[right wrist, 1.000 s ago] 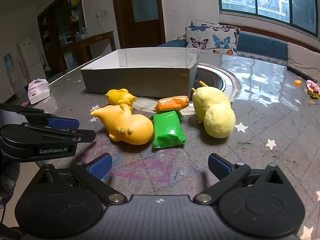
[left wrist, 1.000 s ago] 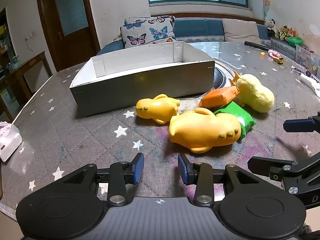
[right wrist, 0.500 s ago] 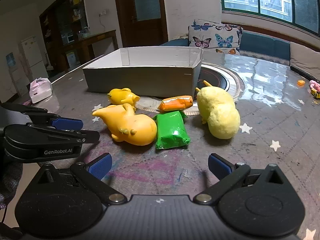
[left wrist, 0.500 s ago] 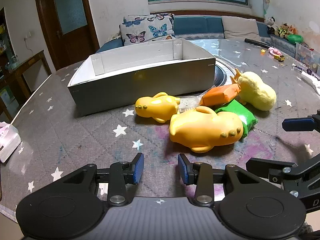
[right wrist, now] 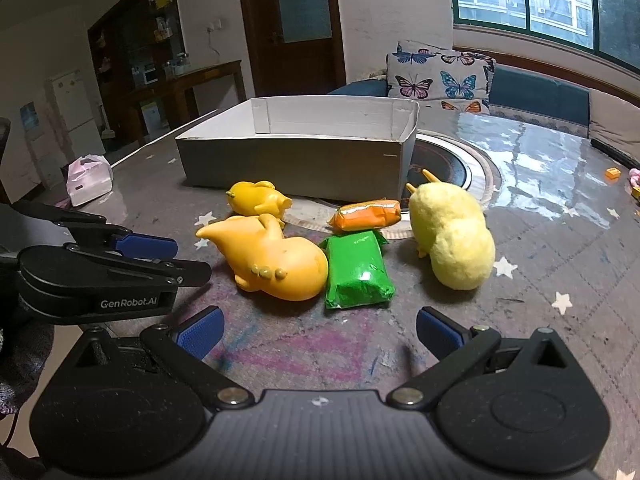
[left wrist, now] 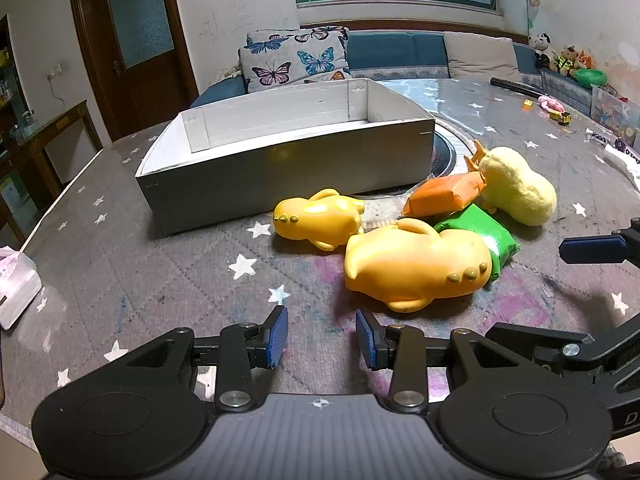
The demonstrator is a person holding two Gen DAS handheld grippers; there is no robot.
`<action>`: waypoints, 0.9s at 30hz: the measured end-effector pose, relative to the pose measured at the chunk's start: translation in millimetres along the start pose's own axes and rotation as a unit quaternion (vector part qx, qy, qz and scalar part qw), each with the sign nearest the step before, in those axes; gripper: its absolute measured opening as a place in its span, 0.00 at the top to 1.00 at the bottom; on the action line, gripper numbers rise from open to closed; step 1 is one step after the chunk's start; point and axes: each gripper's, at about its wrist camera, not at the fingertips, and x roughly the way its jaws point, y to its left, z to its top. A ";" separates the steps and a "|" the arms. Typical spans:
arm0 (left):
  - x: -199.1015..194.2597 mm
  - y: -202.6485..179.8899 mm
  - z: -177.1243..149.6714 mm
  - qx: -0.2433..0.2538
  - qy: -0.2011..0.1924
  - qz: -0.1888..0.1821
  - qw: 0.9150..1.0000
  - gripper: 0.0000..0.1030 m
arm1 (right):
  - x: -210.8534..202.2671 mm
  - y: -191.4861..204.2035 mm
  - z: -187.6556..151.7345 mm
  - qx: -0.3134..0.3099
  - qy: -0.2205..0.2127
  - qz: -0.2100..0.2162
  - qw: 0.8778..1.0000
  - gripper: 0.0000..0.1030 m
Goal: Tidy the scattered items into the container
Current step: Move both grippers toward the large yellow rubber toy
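A grey cardboard box (left wrist: 280, 168) stands on the table with its white inside bare. In front of it lie a small yellow rubber toy (left wrist: 316, 220), a large yellow rubber toy (left wrist: 416, 268), a green packet (left wrist: 480, 228), an orange packet (left wrist: 444, 196) and a fluffy yellow plush (left wrist: 516, 188). My left gripper (left wrist: 322, 338) hovers open just short of the large toy (right wrist: 276, 264), holding nothing. My right gripper (right wrist: 320, 328) is wide open and faces the green packet (right wrist: 358, 272) and the plush (right wrist: 452, 236). The two grippers sit side by side.
A pink and white bag (right wrist: 90, 178) sits near the table's left edge. A round dark hob (right wrist: 448, 164) is set into the table behind the box. Small toys (left wrist: 556, 114) and a black rod (left wrist: 516, 86) lie at the far right. A sofa stands behind.
Both grippers have eased slightly closer to the toys. Their jaws keep the same width and no item has moved.
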 end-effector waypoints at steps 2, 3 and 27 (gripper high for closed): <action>0.7 0.6 0.6 0.000 0.001 0.000 1.000 0.61 | 0.8 0.5 0.7 -0.001 0.000 0.002 1.000 0.00; 0.9 0.9 0.9 -0.001 0.001 0.000 1.000 0.61 | 1.2 0.9 1.0 -0.002 0.000 0.002 1.000 0.00; 2.4 1.2 4.6 -0.002 0.006 -0.005 1.000 0.61 | 9.0 5.0 3.8 -0.007 0.005 0.015 1.000 0.00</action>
